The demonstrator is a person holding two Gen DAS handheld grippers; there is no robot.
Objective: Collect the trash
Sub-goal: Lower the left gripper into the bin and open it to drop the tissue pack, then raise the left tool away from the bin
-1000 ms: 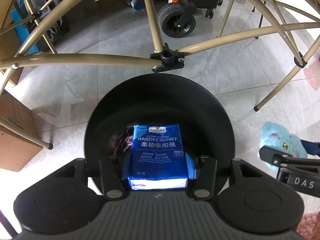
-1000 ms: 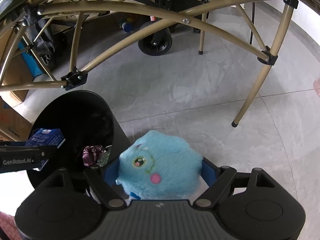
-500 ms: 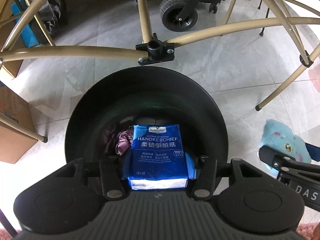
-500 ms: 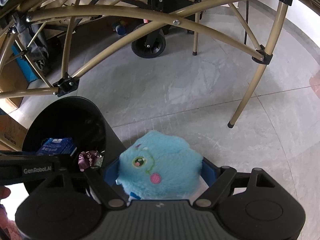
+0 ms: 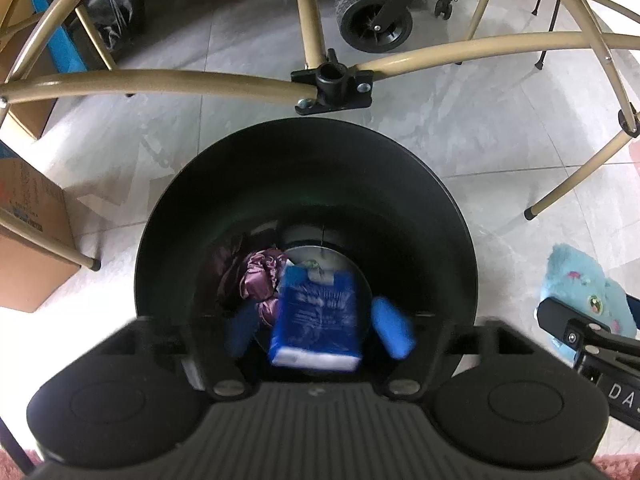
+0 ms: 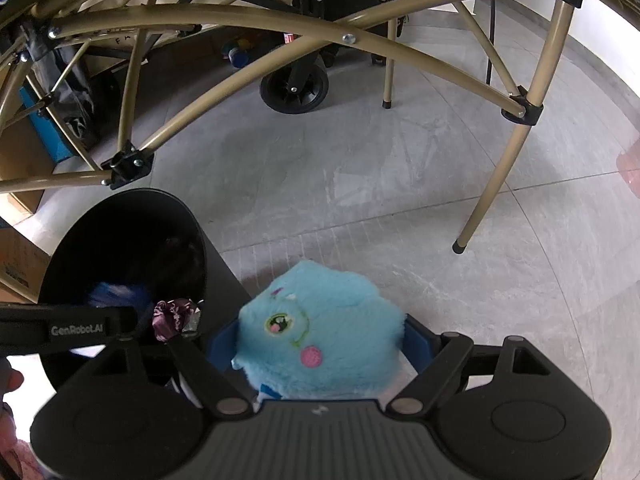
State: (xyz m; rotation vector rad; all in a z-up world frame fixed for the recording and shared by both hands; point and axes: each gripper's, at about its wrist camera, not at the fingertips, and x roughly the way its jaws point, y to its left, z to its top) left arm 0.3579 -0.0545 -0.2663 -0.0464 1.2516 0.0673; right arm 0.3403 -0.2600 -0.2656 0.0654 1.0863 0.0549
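A round black bin stands right below my left gripper. Its jaws are opening, and the blue pads stand clear of the blue handkerchief tissue pack. The pack is blurred, loose between them, above the bin's mouth. A crumpled purple wrapper lies inside the bin. My right gripper is shut on a fluffy light-blue plush toy, just right of the bin. The toy also shows at the right edge of the left wrist view.
Tan metal frame tubes with a black joint cross just beyond the bin. A frame leg stands on the grey tile floor at the right. A cardboard box is left of the bin, a black wheel farther back.
The left jaws have spread apart and let go of the tissue pack, which now drops blurred toward the bin. The right gripper still grips the plush toy in the same place.
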